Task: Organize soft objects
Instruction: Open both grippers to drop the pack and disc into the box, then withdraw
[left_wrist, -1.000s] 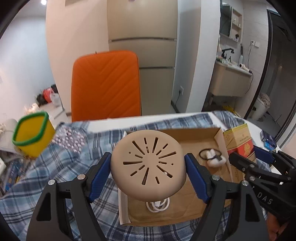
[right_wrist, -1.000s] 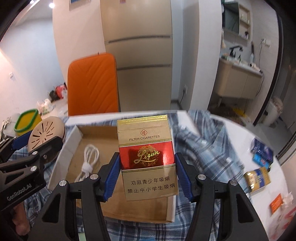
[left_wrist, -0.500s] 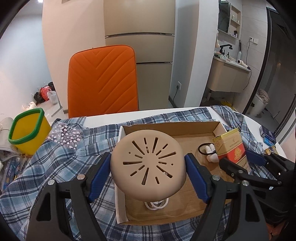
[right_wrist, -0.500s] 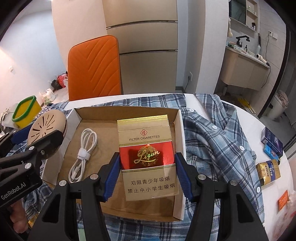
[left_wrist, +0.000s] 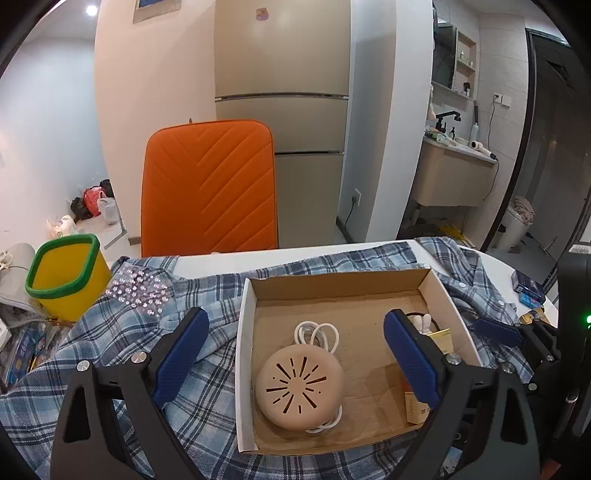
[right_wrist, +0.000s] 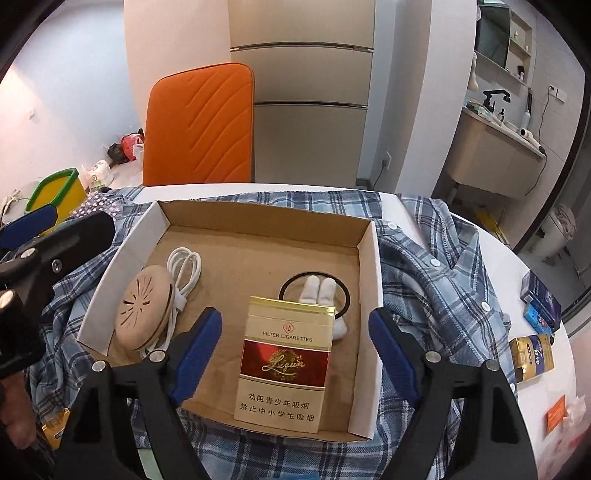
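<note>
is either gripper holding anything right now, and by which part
Nothing is held. The left gripper is opening above the round beige case in the cardboard box; the right gripper is opening around the cigarette pack, pads clear.

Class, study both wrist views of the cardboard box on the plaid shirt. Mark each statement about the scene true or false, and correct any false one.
1. The round beige case lies inside the cardboard box. True.
2. The cigarette pack is clamped by the right gripper. False: the jaws are opening and the pads stand clear of it.
3. The white cable lies on the shirt outside the box. False: it is in the box, partly under the beige case.
4. A black hair tie lies in the box behind the pack. True.
5. The left gripper holds the case. False: its pads stand clear of it.
</note>
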